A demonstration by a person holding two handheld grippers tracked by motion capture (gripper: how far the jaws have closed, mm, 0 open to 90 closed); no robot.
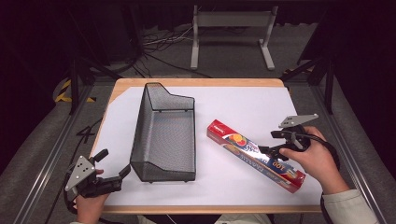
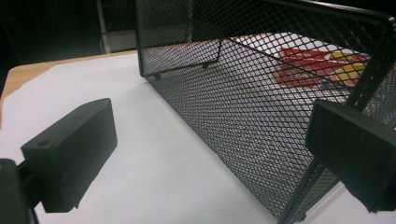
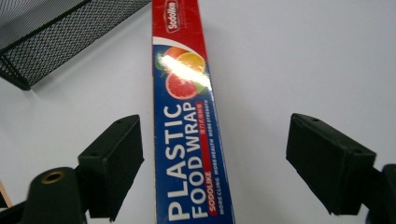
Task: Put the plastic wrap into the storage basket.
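The wrap box (image 1: 256,156) lies flat on the worktop (image 1: 243,100), right of the mesh basket (image 1: 163,135). The right gripper (image 3: 215,163) is held over it, fingers (image 3: 112,163) spread and straddling its near half; the left gripper (image 1: 112,170) is open at the basket's near corner. An off-centre grip could let the long box tip or swing. "PLASTIC FOOD WRAP" and "Sodolike" can be read.

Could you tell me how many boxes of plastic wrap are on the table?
1. The plastic wrap box lies flat on the white sheet, right of the mesh basket, between the open jaws of the right claw.
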